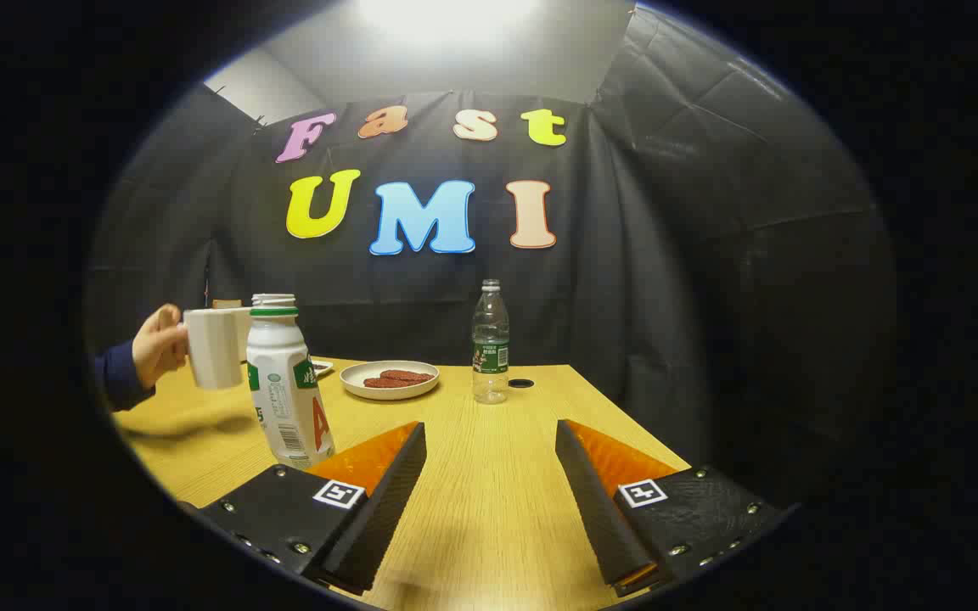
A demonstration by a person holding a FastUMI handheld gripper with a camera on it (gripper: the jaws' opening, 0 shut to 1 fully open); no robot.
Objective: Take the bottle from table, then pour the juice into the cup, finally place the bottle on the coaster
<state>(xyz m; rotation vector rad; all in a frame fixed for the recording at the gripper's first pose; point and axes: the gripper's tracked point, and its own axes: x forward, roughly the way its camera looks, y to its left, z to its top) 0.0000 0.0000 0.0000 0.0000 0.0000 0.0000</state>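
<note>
White bottle (pixel 285 386) beside spread, empty gripper (pixel 489 437).

Bottle (pixel 285 386) base is hiding behind one finger (pixel 387 475) of the gripper (pixel 491 445); cup (pixel 213 348) is partly covering an unclear item; sleeve (pixel 120 378) is running out of view.

A staged recording booth, not a lived-in room: black cloth walls (pixel 693 255) hang in creases around a single wooden table (pixel 489 509) under a bright ceiling light (pixel 446 17). Household props are laid out near the table's far edge: a plate (pixel 390 379) and a clear water bottle (pixel 490 344).

The gripper (pixel 491 437) has its fingers spread over bare tabletop.
</note>
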